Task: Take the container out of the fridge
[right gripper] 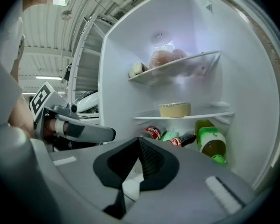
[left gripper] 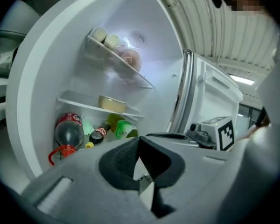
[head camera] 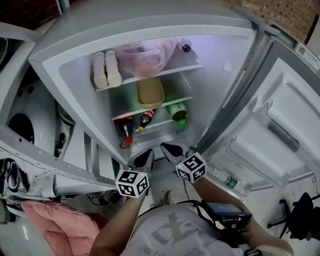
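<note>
A brick wall [head camera: 266,4] backs the open fridge [head camera: 58,47]. Before the fridge's bottom edge, the left hand-held gripper [head camera: 146,156] is clenched and empty. One tan container [head camera: 150,92] lies flat on the fridge's middle shelf [head camera: 173,102], long axis front to back, above two cola bottles [head camera: 126,126]. The right hand-held gripper [head camera: 170,149] is likewise clenched and empty. The fridge's door [head camera: 288,116] stands open at right.
</note>
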